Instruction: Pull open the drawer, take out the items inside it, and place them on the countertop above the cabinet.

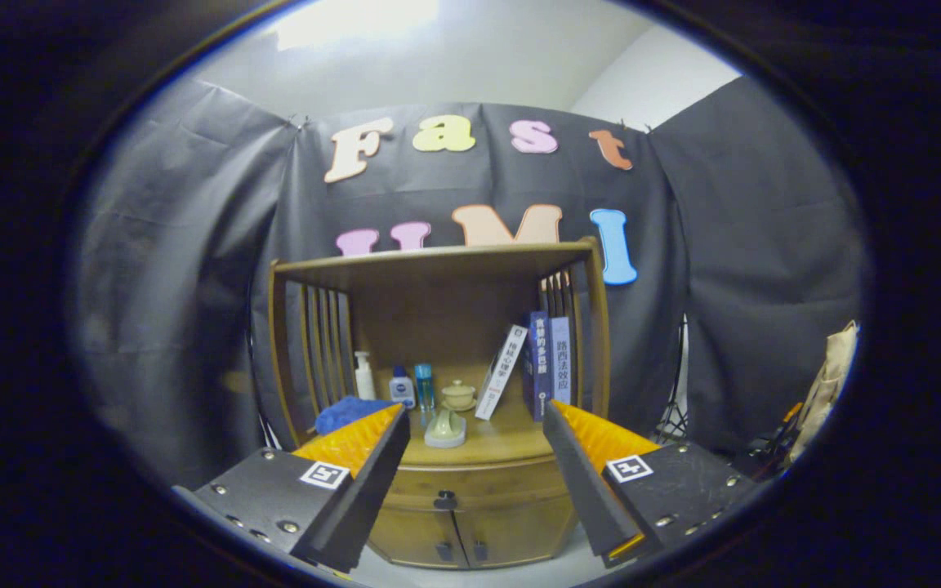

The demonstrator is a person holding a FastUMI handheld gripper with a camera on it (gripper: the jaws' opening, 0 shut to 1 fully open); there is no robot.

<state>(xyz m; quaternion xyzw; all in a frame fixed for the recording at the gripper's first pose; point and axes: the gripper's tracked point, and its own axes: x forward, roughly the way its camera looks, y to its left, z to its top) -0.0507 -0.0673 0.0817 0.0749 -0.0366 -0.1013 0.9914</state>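
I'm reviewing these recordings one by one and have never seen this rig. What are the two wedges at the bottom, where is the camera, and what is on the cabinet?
The wedges are the two fingers of a hand-held gripper that a person carries; the camera rides on it and looks forward along them. The fingers are spread open and hold nothing. Beyond them stands a wooden cabinet. Its drawer is shut, with two small doors below. On the countertop are a blue cloth, three bottles, a lidded cup, a pale green item and some books.
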